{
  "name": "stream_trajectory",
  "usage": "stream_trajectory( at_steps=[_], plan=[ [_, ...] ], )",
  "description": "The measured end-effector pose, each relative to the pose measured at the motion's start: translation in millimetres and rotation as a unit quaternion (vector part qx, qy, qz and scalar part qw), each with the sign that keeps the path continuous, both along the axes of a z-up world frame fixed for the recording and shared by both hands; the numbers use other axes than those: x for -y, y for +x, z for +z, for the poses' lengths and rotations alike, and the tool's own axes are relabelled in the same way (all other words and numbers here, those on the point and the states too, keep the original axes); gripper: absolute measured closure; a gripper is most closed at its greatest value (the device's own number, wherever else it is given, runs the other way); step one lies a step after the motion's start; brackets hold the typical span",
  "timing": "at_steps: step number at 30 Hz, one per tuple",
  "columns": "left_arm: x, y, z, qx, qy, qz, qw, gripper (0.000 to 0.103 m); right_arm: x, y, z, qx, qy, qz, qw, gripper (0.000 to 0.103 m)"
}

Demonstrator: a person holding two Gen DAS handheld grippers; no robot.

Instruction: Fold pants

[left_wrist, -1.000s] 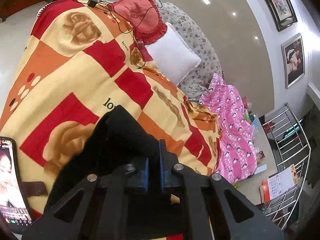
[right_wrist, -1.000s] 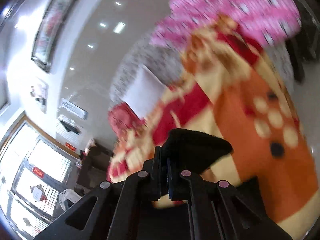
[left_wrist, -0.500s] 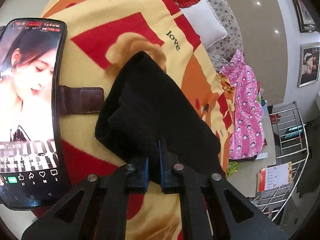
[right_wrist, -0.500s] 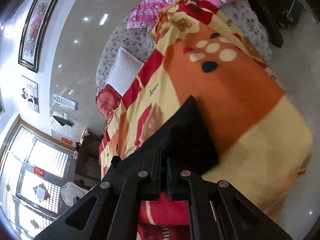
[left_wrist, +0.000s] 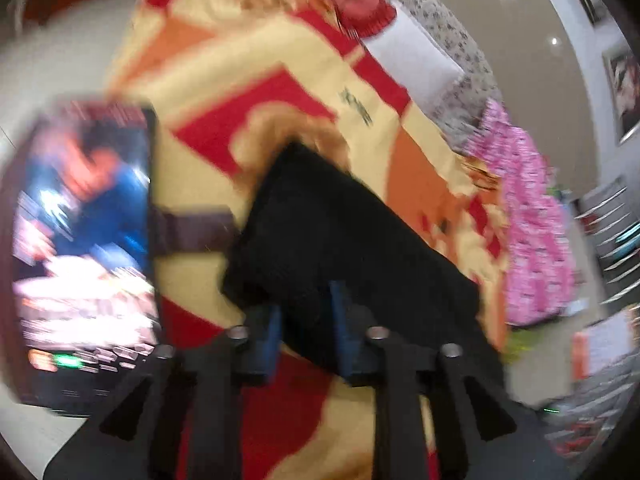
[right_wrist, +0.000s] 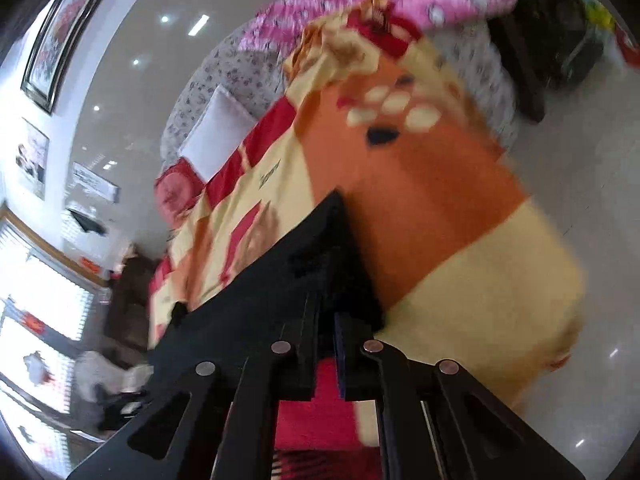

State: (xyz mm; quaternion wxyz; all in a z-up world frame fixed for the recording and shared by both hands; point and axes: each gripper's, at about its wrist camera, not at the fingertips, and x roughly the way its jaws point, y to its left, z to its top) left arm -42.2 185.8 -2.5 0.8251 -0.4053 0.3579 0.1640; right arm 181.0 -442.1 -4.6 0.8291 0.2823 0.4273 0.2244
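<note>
Both grippers point downward at a slant over the blanket (left_wrist: pixel 304 92). The black pants (left_wrist: pixel 352 248) lie folded on it, right of the phone (left_wrist: pixel 84 240). Left gripper (left_wrist: pixel 306 328): jaws opening, apart, the pants' near edge between them, unpressed. Right gripper (right_wrist: pixel 326 344): jaws opening, narrow gap, pants edge (right_wrist: pixel 304 280) ahead.

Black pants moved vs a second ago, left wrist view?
Yes. The black pants came down from hanging at the left claw onto the blanket, beside the phone.
</note>
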Motion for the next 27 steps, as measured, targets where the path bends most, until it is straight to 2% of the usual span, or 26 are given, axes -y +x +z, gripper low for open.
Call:
stream_trajectory(
  at_steps=[1,3,4,6,7,9,12,13,16,17,19,21,23,25,26,27],
  plan=[
    [3.0,-3.3,10.4,-0.003,0.042,0.017,0.999,0.065,2.7,-4.2,9.8,0.019,-0.039,-0.022,0.999,0.085],
    [13.7,-12.0,35.4,0.005,0.135,0.055,0.9893,0.051,4.2,-11.8,28.2,0.06,-0.083,-0.044,0.994,0.084],
    [20.6,-15.4,45.8,0.015,0.173,0.067,0.9825,0.05,3.3,-14.2,34.9,0.076,-0.094,-0.045,0.992,0.084],
    [36.1,-18.2,58.7,0.042,0.217,0.063,0.9733,0.048,-7.2,-20.9,48.9,0.115,-0.114,-0.027,0.986,0.084],
    [42.4,-15.9,61.0,0.051,0.225,0.047,0.9718,0.048,-20.7,-25.0,55.1,0.142,-0.131,-0.001,0.981,0.084],
    [61.6,-0.2,56.5,0.058,0.228,-0.018,0.9718,0.048,-44.9,-28.7,57.9,0.167,-0.159,0.049,0.972,0.084],
    [79.7,22.5,35.1,0.027,0.22,-0.072,0.9725,0.048,-87.2,-25.5,48.8,0.173,-0.213,0.112,0.955,0.086],
    [82.0,26.4,26.2,0.017,0.214,-0.079,0.9736,0.048,-94.3,-23.2,45.9,0.169,-0.225,0.112,0.953,0.086],
    [83.2,31.3,4.1,-0.01,0.197,-0.084,0.9766,0.049,-100.3,2.2,26.0,0.094,-0.24,0.116,0.959,0.087],
    [84.7,30.5,0.1,-0.009,0.203,-0.084,0.9756,0.049,-99.1,10.9,17.9,0.073,-0.266,0.103,0.956,0.091],
    [92.0,28.3,-0.2,-0.009,0.226,-0.087,0.9702,0.047,-90.7,23.7,16.5,0.073,-0.255,0.086,0.96,0.092],
    [99.6,34.0,-0.6,-0.009,0.23,-0.093,0.9687,0.035,-85.6,40.2,16.4,0.073,-0.27,0.06,0.958,0.103],
    [102.7,38.5,-2.2,-0.007,0.232,-0.102,0.9672,0.028,-81.2,55.1,14.1,0.084,-0.265,0.046,0.96,0.103],
    [108.1,42.2,-3.1,-0.009,0.242,-0.104,0.9647,0.026,-77.5,61.0,14.0,0.091,-0.26,0.035,0.961,0.103],
    [109.9,41.8,-3.8,-0.009,0.248,-0.106,0.9629,0.024,-77.4,58.7,17.1,0.1,-0.271,0.028,0.957,0.094],
    [111.1,41.5,-4.2,-0.009,0.252,-0.108,0.9616,0.023,-75.9,55.4,22.1,0.109,-0.275,0.018,0.955,0.092]
  ],
)
